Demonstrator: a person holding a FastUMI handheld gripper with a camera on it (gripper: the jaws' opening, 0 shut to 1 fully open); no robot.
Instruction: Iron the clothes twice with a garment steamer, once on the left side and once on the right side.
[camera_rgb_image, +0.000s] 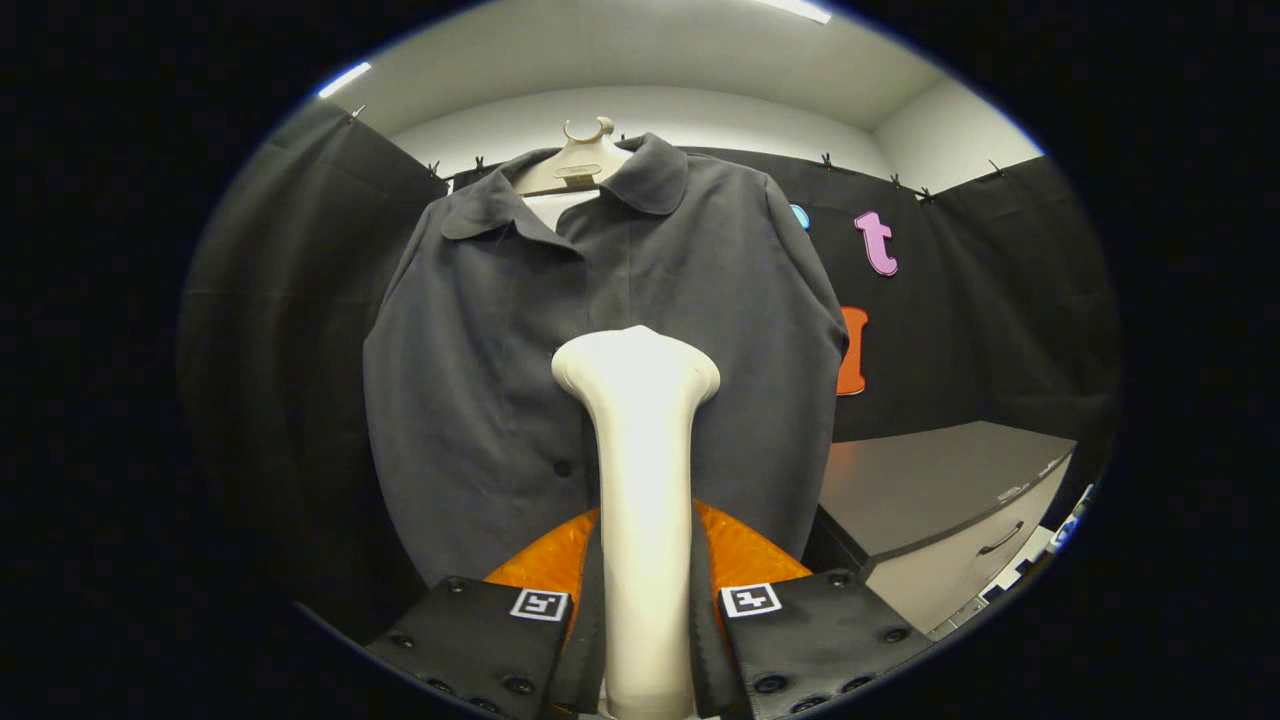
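Dark jacket (480, 340) hung on a pale hanger (582, 160) against the booth wall, front facing the gripper, buttoned, collar spread. Grey cabinet (940, 490) with a drawer handle standing to the right of the jacket, just beside its hem. Garment steamer (640, 480) held upright between the fingers, handle running up from them, wide head level with the middle of the jacket near the button line. Gripper (645, 610) pinching the steamer handle from both sides, fingers pressed against it.

Step judged in hand: steamer gripped and presented to the garment, head centred, contact with the cloth impossible to tell. Next move calls for shifting the head to one side panel, then a steady vertical pass; same again on the other side.
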